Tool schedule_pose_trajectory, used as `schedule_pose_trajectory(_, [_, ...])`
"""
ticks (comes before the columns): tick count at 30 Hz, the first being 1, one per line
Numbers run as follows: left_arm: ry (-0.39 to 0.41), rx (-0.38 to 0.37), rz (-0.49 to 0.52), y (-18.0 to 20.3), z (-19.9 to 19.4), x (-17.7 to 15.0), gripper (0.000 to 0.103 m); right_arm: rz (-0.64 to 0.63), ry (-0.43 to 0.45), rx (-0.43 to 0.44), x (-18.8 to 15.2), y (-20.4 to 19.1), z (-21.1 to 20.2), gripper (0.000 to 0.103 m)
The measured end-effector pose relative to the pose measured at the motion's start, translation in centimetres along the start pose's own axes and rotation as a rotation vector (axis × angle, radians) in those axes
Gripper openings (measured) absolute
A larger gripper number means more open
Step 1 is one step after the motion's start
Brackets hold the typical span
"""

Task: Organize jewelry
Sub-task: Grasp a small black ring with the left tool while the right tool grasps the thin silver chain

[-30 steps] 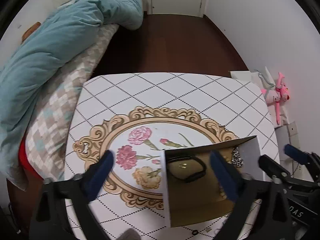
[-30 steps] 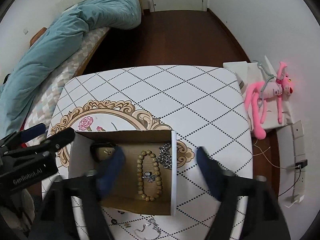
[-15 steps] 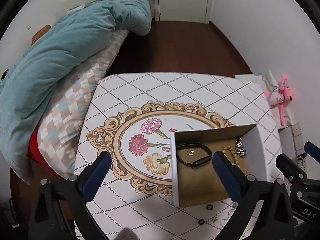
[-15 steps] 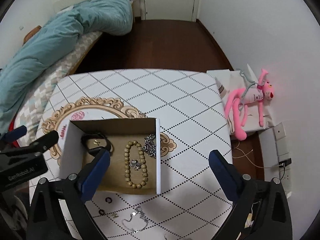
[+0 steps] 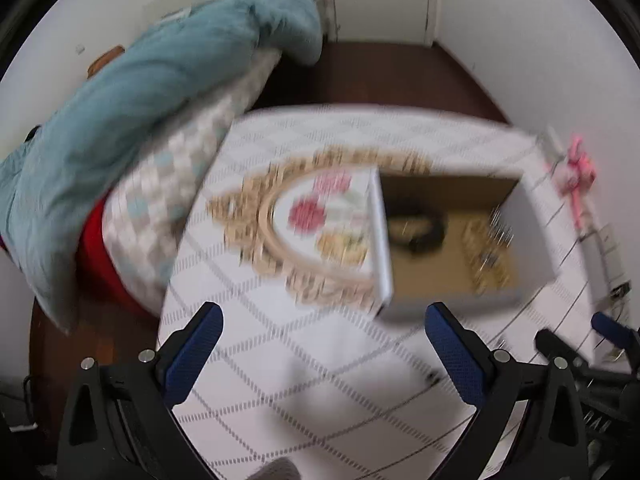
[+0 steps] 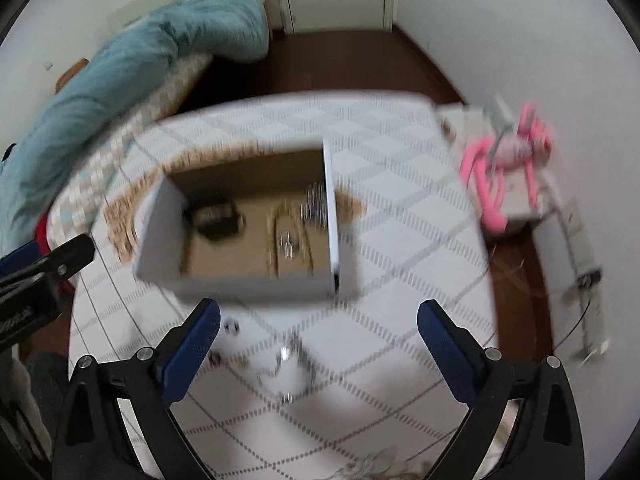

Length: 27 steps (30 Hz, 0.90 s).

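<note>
Both views are motion-blurred. A white cardboard box [image 6: 256, 284] with a brown inside stands on the patterned table; it also shows in the left wrist view [image 5: 452, 304]. Inside lie a black band [image 6: 214, 216], a beaded bracelet [image 6: 290, 240] and a silver chain [image 6: 316, 204]. Loose silver jewelry [image 6: 292, 364] and small rings [image 6: 231, 327] lie on the table in front of the box. My right gripper [image 6: 318, 344] is open and empty above that loose jewelry. My left gripper [image 5: 324, 352] is open and empty, in front of the box's left corner.
The white table [image 5: 320, 380] has a diamond grid and a gold floral medallion [image 5: 312, 220]. A bed with a teal duvet [image 5: 140, 92] lies left. A pink plush toy [image 6: 504, 160] sits on a box at the right. Dark wood floor lies beyond.
Both grippers have pulled back and up from the box, which now sits farther away. Both stay open and empty. The box and its contents have not moved.
</note>
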<state>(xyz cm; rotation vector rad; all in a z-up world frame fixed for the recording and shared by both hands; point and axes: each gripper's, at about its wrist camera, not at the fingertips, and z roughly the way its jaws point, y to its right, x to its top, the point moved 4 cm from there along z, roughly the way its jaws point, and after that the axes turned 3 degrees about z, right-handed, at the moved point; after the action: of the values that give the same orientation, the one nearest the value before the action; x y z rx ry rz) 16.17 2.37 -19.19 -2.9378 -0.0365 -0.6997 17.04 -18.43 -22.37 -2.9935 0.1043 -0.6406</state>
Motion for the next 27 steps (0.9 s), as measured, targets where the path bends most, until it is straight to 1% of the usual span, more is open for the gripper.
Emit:
schedule_pose_trajectory(1, [-0.021,0.009,0.001,-0.1,0.8,-0.8,0.103,0.008,-0.016,0.004,-0.8,0.2,1.0,0.099])
schedule_pose_trajectory(3, [-0.072,0.024,-0.005,-0.3,2.8,-2.5,0.103,0.019,-0.035,0.007,-2.0,0.5,2.5,0.092])
schedule_pose_trajectory(4, [-0.091,0.029,-0.006,-0.4,3.6,-3.2,0.103,0.024,-0.048,0.017,-2.5,0.5,3.3,0.088])
schedule_pose_trajectory(7, [-0.142,0.033,-0.015,-0.6,5.6,-4.8,0.103,0.018,-0.066,0.031,-3.5,0.2,4.9,0.083])
schedule_pose_trajectory(9, [-0.154,0.034,-0.015,-0.6,6.1,-5.4,0.103,0.009,-0.071,0.029,-3.8,-0.2,5.5,0.078])
schedule_pose_trajectory(10, [-0.156,0.035,-0.014,-0.6,6.3,-5.5,0.103,0.008,-0.083,0.031,-4.2,-0.3,6.0,0.072])
schedule_pose_trajectory(12, [-0.150,0.036,-0.009,-0.6,6.3,-5.7,0.103,-0.014,-0.060,0.011,-4.3,-0.7,6.2,0.066])
schedule_pose_trajectory(15, [-0.143,0.028,0.002,-0.2,6.3,-5.8,0.103,-0.040,-0.039,-0.024,-4.7,-1.2,6.4,0.059])
schedule_pose_trajectory(16, [-0.139,0.026,0.008,0.1,6.2,-5.8,0.103,-0.047,-0.029,-0.043,-4.7,-1.2,6.4,0.048])
schedule_pose_trajectory(17, [-0.133,0.019,0.014,0.4,6.1,-5.7,0.103,-0.050,-0.024,-0.051,-4.6,-1.3,6.3,0.032])
schedule_pose_trajectory(18, [-0.128,0.010,0.019,0.8,6.0,-5.7,0.103,-0.048,-0.022,-0.052,-4.6,-1.2,6.2,0.022])
schedule_pose_trajectory(19, [-0.122,-0.004,0.028,1.3,5.9,-5.8,0.103,-0.035,-0.026,-0.044,-4.5,-0.8,6.3,0.007])
schedule_pose_trajectory(21, [-0.115,-0.025,0.049,2.1,5.7,-5.8,0.103,-0.011,-0.031,-0.013,-4.4,-0.2,6.1,0.006])
schedule_pose_trajectory(25, [-0.102,-0.082,0.096,4.4,5.5,-6.1,0.102,0.010,-0.033,-0.018,-4.4,1.0,5.8,0.005])
schedule_pose_trajectory(27, [-0.095,-0.105,0.118,5.4,5.4,-6.2,0.100,0.030,-0.033,-0.021,-4.5,1.7,5.6,0.005])
